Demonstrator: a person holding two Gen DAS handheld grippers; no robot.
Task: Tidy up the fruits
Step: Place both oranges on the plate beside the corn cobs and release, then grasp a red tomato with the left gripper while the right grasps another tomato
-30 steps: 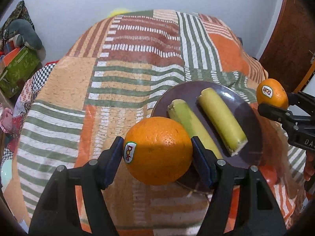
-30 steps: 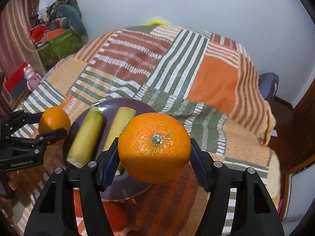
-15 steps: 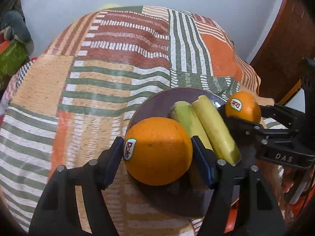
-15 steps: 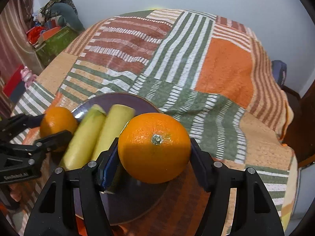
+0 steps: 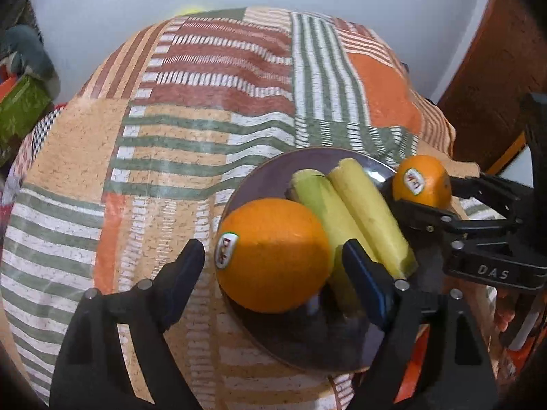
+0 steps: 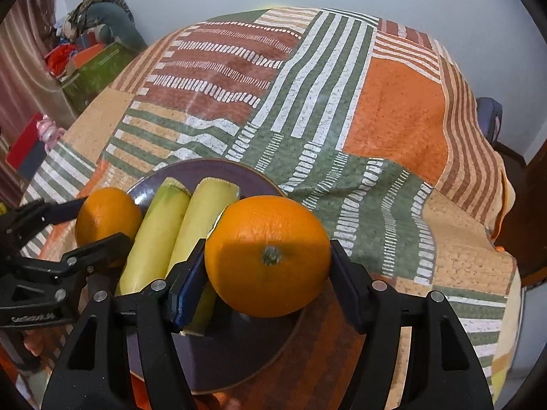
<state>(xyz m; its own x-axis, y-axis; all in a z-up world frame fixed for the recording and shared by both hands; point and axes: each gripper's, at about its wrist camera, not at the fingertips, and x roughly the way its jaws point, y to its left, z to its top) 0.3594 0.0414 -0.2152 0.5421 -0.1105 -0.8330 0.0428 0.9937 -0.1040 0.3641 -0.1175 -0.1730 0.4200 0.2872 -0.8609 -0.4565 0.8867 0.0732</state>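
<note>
Left gripper (image 5: 273, 259) is spread: there's a visible gap on both sides of its orange (image 5: 271, 254), which sits on the near-left edge of the dark plate (image 5: 273, 174), Dole sticker facing left. Right gripper (image 6: 266, 259) looks slightly spread too; its blue pads sit just beside the second orange (image 6: 268, 256), small gap on the left pad, right side too tight to call. That orange rests on the right side of the plate, stem end toward the camera. From the left wrist view, the right gripper's orange (image 5: 422, 181) shows at the plate's far-right rim. Two yellow-green banana pieces (image 5: 369, 218) lie side by side in the middle of the plate, touching each other, between the two oranges. Plate sits on a patchwork striped cloth (image 6: 393, 119) covering the counter.
</note>
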